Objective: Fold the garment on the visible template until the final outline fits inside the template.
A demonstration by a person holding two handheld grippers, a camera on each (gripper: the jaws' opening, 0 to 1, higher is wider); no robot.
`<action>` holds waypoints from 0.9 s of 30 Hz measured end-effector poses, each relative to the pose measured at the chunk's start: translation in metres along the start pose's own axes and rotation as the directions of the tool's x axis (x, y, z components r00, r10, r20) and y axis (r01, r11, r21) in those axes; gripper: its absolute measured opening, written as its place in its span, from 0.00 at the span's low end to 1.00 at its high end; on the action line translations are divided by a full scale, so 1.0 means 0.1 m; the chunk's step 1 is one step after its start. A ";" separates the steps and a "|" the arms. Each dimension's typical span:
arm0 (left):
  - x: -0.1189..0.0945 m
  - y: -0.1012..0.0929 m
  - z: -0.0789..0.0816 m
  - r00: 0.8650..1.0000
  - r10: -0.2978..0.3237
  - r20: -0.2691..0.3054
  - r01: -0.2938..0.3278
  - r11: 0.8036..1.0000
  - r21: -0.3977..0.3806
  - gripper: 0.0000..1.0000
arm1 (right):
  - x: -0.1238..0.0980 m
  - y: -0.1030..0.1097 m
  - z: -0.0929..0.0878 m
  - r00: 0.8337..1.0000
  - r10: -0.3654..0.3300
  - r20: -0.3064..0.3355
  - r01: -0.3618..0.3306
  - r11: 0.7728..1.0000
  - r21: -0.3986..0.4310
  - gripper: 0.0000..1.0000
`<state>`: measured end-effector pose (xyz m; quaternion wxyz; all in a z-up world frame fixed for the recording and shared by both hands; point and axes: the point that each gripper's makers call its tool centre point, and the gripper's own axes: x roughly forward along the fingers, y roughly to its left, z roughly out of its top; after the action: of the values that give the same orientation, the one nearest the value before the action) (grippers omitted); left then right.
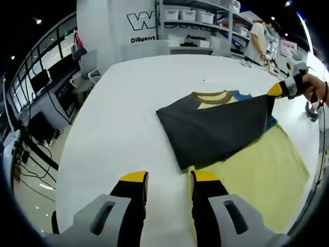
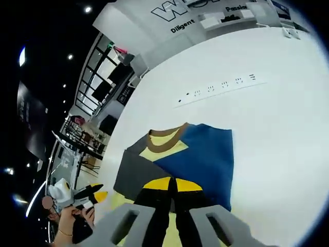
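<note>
Clearly, the right gripper (image 2: 172,182) has its yellow-tipped black jaws pinched together on the edge of the one dark grey, blue and yellow T-shirt with a brown collar (image 1: 216,126), lifting a folded flap. The left gripper (image 1: 168,177) hovers slightly parted, holding nothing, over the white table (image 1: 118,118). One yellow template sheet (image 1: 257,175) lies beneath the garment. Shelving (image 1: 195,20) stands behind.

The soft cloth garment (image 1: 216,128) has a dark grey folded part, a blue part and a brown collar band, with pale yellow inside the neck. The flat template sheet (image 1: 262,175) is yellow-green. The large round table top (image 1: 123,118) is white. Both grippers are grey and black with yellow tips
</note>
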<state>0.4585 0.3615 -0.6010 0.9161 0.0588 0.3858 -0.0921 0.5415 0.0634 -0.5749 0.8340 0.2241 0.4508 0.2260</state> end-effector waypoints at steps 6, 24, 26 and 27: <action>0.15 -0.04 -0.03 0.999 -0.036 -0.006 0.036 0.999 0.005 0.28 | 0.09 -0.11 0.02 1.000 -0.027 0.004 0.027 1.000 -0.007 0.00; 0.37 -0.18 -0.04 0.992 -0.130 -0.001 0.130 0.992 -0.001 0.05 | 0.25 -0.30 0.10 0.997 -0.075 0.030 0.075 0.997 -0.003 0.00; 0.37 -0.16 -0.03 0.993 -0.118 -0.001 0.118 0.993 0.018 0.05 | 0.27 -0.32 0.09 0.995 -0.094 0.024 0.094 0.995 -0.009 0.00; 0.36 -0.13 -0.02 0.995 -0.099 0.003 0.099 0.994 0.036 0.04 | 0.28 -0.34 0.08 0.994 -0.104 0.018 0.104 0.994 -0.015 0.00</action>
<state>0.4790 0.3445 -0.6287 0.9102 0.0557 0.3841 -0.1443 0.5680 0.0515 -0.6088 0.8502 0.1957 0.4529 0.1838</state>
